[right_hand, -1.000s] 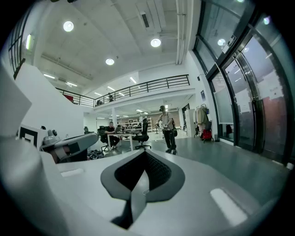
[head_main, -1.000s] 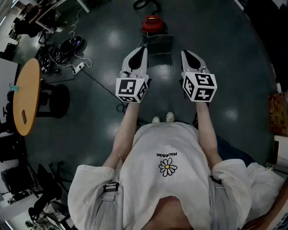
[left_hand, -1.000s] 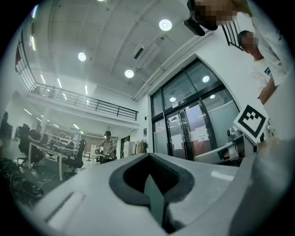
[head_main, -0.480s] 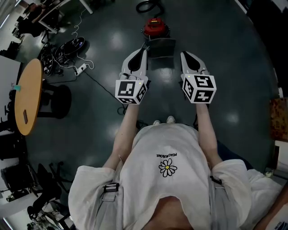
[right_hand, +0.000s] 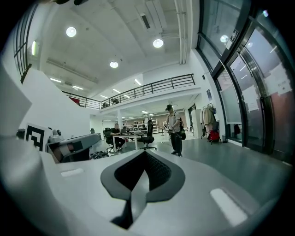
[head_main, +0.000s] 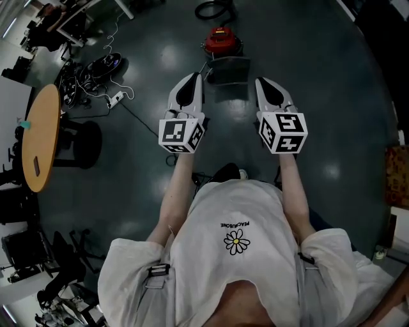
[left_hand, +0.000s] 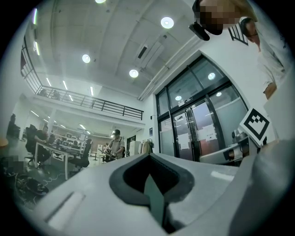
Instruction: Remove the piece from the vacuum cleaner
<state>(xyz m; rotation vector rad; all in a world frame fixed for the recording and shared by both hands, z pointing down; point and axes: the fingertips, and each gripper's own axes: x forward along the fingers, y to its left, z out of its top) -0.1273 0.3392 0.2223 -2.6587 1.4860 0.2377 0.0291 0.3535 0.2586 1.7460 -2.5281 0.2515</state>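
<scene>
A small red vacuum cleaner [head_main: 221, 39] stands on the dark floor far ahead, with a black hose [head_main: 213, 9] coiled behind it. A dark grey boxy piece [head_main: 228, 69] sits just in front of it. My left gripper [head_main: 190, 81] and right gripper [head_main: 262, 83] are held up at chest height, side by side, on either side of that piece in the head view and well above it. Both are shut and hold nothing. In the gripper views the left gripper [left_hand: 148, 159] and right gripper [right_hand: 144, 156] look level across a large hall; the vacuum is not in them.
A round wooden table [head_main: 39, 137] and a black stool [head_main: 82, 144] stand at the left. Cables and a power strip [head_main: 114, 97] lie near them, and one cable [head_main: 144, 122] runs toward my feet. A person [right_hand: 174, 130] stands far off near desks.
Both grippers have risen slightly and spread a little apart. A dark shoe now shows below them where pale shoes showed before. The vacuum sits a bit nearer in view.
</scene>
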